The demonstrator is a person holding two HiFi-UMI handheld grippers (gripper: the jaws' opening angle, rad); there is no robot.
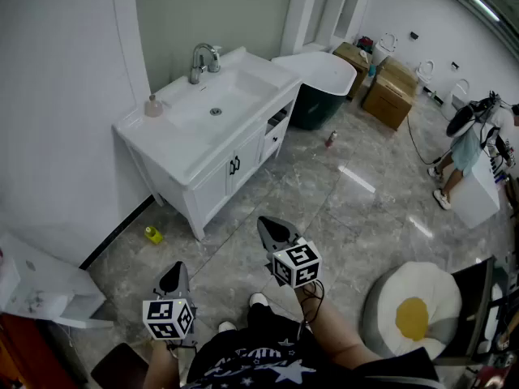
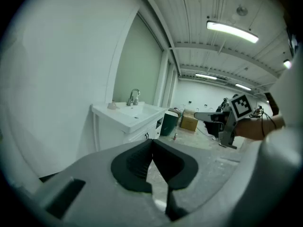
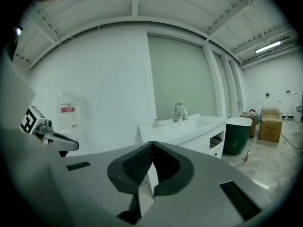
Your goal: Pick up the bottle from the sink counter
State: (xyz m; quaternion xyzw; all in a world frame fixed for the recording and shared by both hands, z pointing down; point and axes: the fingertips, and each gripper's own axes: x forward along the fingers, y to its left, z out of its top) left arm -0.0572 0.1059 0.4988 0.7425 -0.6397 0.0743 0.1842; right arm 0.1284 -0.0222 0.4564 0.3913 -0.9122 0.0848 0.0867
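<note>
The bottle (image 1: 152,105) on the desk (image 1: 156,138) is small, its details indistinct. Both left claw (image 1: 173,279) and right claw (image 1: 272,230) are pressed together, empty, tilted slightly downward.

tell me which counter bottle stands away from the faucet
The pinkish bottle alone at the counter's left end; the white one stands beside the faucet.

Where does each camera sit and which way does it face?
Head view: on the person's head, looking steeply down at the sink counter; left gripper, right gripper and a leg show.
Left gripper view: on the left gripper, looking along its shut jaws at the counter; right gripper and its hand show at right.
Right gripper view: on the right gripper, along its shut jaws at the counter; left gripper shows at left.
Shared: both gripper views show the faucet and small bottle.
</note>
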